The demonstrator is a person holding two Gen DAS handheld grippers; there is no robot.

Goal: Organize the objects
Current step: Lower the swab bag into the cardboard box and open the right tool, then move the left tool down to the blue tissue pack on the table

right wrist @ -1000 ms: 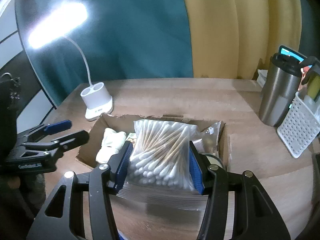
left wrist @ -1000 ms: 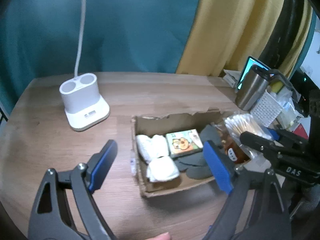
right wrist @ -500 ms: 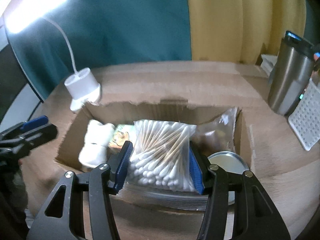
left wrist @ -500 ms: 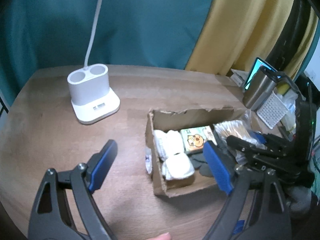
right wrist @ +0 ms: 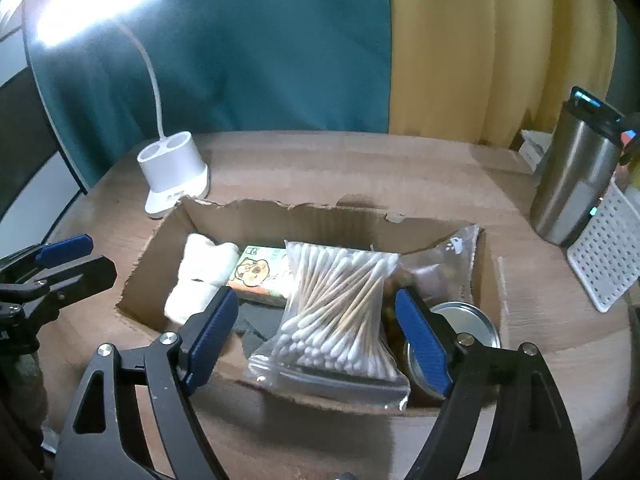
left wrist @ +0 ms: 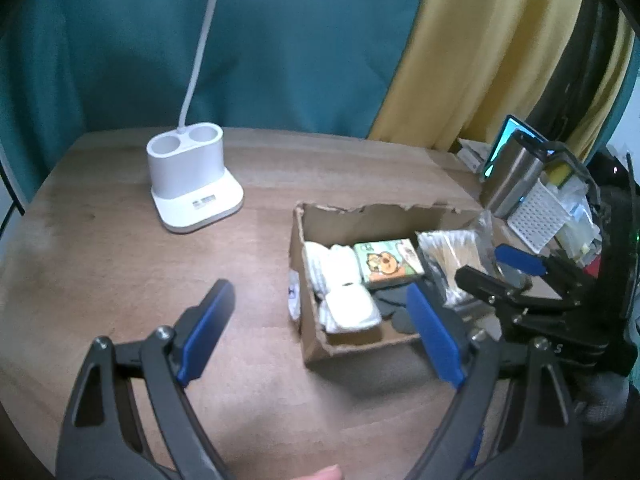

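Observation:
A torn cardboard box (right wrist: 312, 216) stands on the wooden table. It holds white rolled cloths (right wrist: 204, 272), a cartoon-printed pack (right wrist: 260, 272), dark grey pieces (right wrist: 256, 328), a metal-lidded jar (right wrist: 460, 320) and a clear bag of cotton swabs (right wrist: 340, 308). The swab bag rests on the box's near edge. My right gripper (right wrist: 317, 308) straddles it with its jaws opening, and both pads stand off the bag. To the left of the box (left wrist: 308, 332) my left gripper (left wrist: 320, 296) hangs open over the table with nothing in it. In the left wrist view the right gripper (left wrist: 496, 270) is over the swab bag (left wrist: 452, 248).
A white lamp base (left wrist: 192, 176) with a bent neck stands at the back left. At the right stand a steel tumbler (right wrist: 572, 184) and a white perforated basket (right wrist: 604, 256). Teal and yellow curtains hang behind the table.
The right gripper sank toward the box with the swab bag, then its jaws spread off the bag, which now lies in the box. The left gripper stayed where it was.

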